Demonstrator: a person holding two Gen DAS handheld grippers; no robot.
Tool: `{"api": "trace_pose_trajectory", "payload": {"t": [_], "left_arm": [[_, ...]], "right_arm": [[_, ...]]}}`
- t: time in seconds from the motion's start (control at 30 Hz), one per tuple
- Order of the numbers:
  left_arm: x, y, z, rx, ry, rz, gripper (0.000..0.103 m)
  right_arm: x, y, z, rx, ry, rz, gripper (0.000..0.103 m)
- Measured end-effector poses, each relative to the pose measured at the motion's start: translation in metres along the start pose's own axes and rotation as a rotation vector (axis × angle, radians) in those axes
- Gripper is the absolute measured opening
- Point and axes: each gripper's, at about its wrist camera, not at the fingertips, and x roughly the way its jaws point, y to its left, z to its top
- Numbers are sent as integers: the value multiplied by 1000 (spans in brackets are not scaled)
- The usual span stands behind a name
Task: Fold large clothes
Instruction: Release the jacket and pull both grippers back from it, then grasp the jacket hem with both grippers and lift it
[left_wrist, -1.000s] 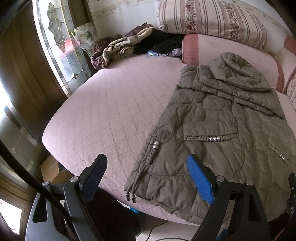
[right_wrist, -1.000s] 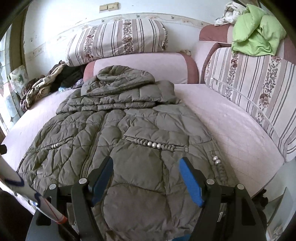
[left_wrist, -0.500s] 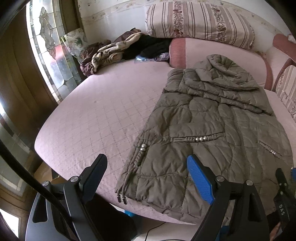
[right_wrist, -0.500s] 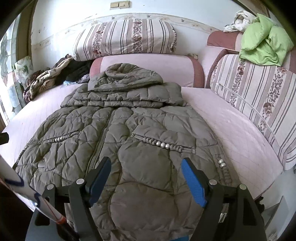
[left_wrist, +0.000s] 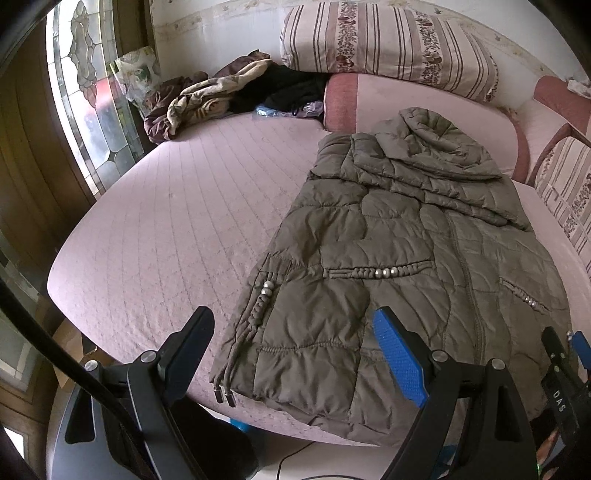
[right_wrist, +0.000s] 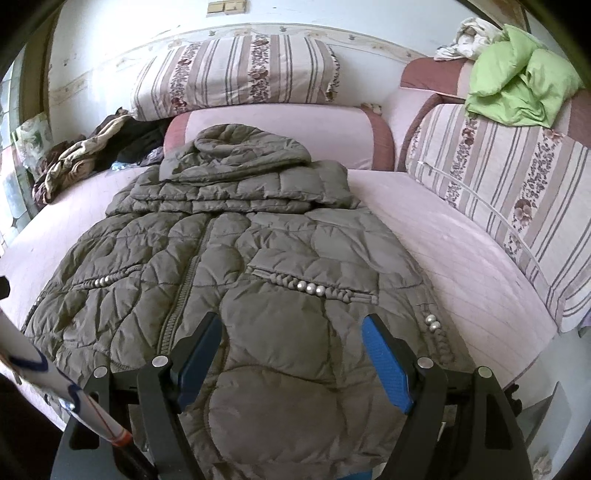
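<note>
Left wrist view: we see one olive quilted hooded coat (left_wrist: 399, 258) lying flat on the pink quilted bed (left_wrist: 177, 229), which we take as our landmark. The coat sits toward the bed's right half, hem at the near edge, hood toward the headboard cushion, with both sleeves folded across the chest in a layered band. Two drawcord ends with metal tips hang at the near left corner of the hem. We count three bead clusters here: one on the left side seam and one on each of the two pockets. The left gripper (left_wrist: 291, 343) hovers above the bed's near edge, its two jaws spread wide with nothing between the pads.

From the right wrist view, the right gripper (right_wrist: 291, 350) also stands spread apart over the coat's (right_wrist: 258, 266) lower front, clamping nothing. Two striped pillows (right_wrist: 236, 74) line the bed's far and right sides, one green bundle (right_wrist: 521, 88) tops the right one, and one heap of clothes (right_wrist: 85, 155) lies at the bed's far left corner.
</note>
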Motion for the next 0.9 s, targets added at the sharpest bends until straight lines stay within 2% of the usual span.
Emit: {"api": "trace_pose_trajectory", "payload": {"t": [0.27, 0.33, 0.37, 0.43, 0.5, 0.67, 0.73, 0.8, 0.9], "left_arm": [[14, 17, 4, -12, 25, 6, 88], [22, 29, 12, -7, 27, 20, 88], [26, 35, 17, -6, 31, 28, 88], [40, 56, 26, -21, 48, 36, 88], [58, 77, 34, -56, 93, 19, 88], [106, 115, 40, -170, 226, -164, 88], [125, 116, 38, -188, 274, -253, 88], [141, 110, 33, -191, 318, -343, 88], [162, 94, 24, -195, 388, -468, 88]], "right_arm": [[6, -25, 10, 25, 29, -23, 83], [6, -49, 18, 74, 53, -27, 85], [6, -59, 22, 95, 62, -20, 89], [9, -95, 30, 176, 100, 9, 91], [16, -129, 32, 243, 149, 21, 91], [45, -199, 13, 404, 269, 52, 91], [60, -218, 0, 471, 312, 125, 91], [72, -229, -11, 548, 332, 236, 90], [90, -230, -24, 655, 363, 375, 88]]}}
